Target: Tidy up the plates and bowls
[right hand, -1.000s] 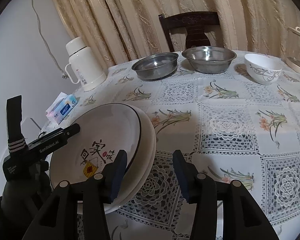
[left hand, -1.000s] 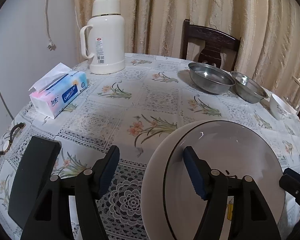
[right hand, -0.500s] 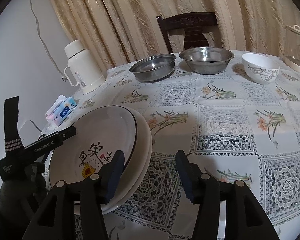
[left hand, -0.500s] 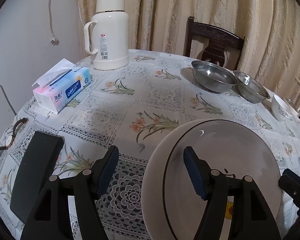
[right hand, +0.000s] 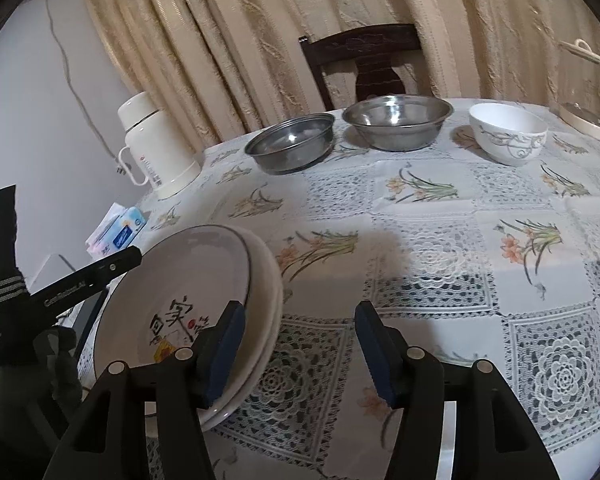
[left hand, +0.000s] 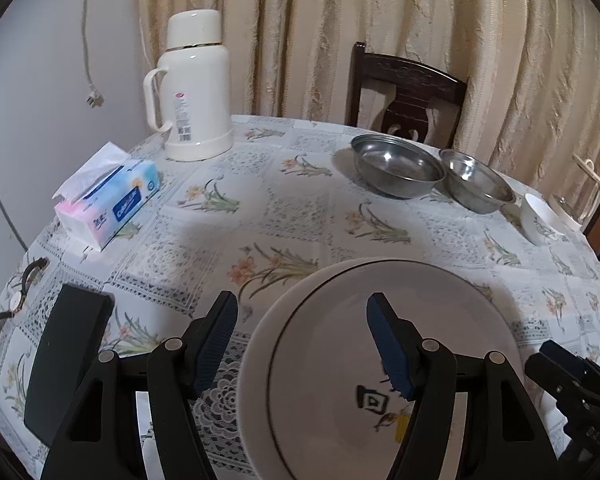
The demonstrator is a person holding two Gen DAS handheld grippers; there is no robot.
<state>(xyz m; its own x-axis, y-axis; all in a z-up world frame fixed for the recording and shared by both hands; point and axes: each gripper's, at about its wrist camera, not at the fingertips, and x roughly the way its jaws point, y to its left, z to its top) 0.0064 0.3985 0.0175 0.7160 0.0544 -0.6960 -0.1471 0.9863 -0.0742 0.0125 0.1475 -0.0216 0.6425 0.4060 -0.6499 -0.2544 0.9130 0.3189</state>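
The left gripper (left hand: 302, 344) is released, its jaws wide apart and holding nothing; its right finger (left hand: 388, 350) stands over the stacked plates (left hand: 340, 360), the left finger over the tablecloth (left hand: 292, 216). The right gripper (right hand: 298, 348) is also released and empty, with the plates (right hand: 188, 280) just at its left finger. Far ahead of both grippers stand two steel bowls (right hand: 292, 142) (right hand: 398, 120) side by side, and a white bowl (right hand: 508, 132) to their right. A thermos (left hand: 192, 88) and a tissue pack (left hand: 108, 196) are ahead-left of the left gripper.
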